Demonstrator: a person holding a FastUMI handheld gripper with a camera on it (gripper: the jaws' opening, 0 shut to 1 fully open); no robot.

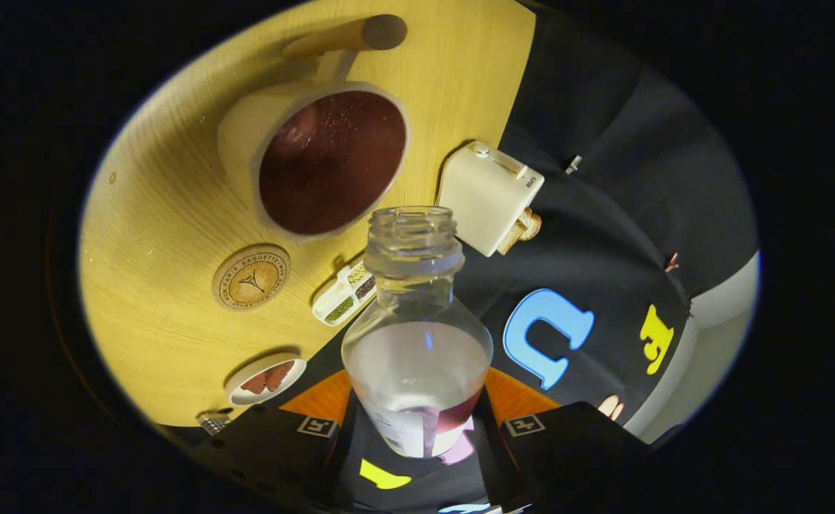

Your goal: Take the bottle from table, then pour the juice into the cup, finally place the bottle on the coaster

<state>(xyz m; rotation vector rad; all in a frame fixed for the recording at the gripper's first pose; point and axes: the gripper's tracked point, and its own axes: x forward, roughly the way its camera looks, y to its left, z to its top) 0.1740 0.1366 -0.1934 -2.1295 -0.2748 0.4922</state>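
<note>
My gripper (417,428) is shut on a clear, uncapped plastic bottle (417,335), one finger pressing on each side of its lower body. The bottle is lifted off the table and the whole scene appears tilted. A small rest of red juice sits near its base, between the fingers. Its open mouth points toward the white cup (317,160), which lies just beyond it on the wooden table (167,214). The cup holds dark red juice and has a wooden handle (349,36). A round cork coaster (251,278) lies on the table beside the cup, ahead of the left finger.
A white toaster (488,196) with bread in it stands by the table's edge, next to the bottle's mouth. A small white box with spice compartments (344,293) lies beside the coaster. A round disc with a butterfly picture (266,378) sits nearer the left finger.
</note>
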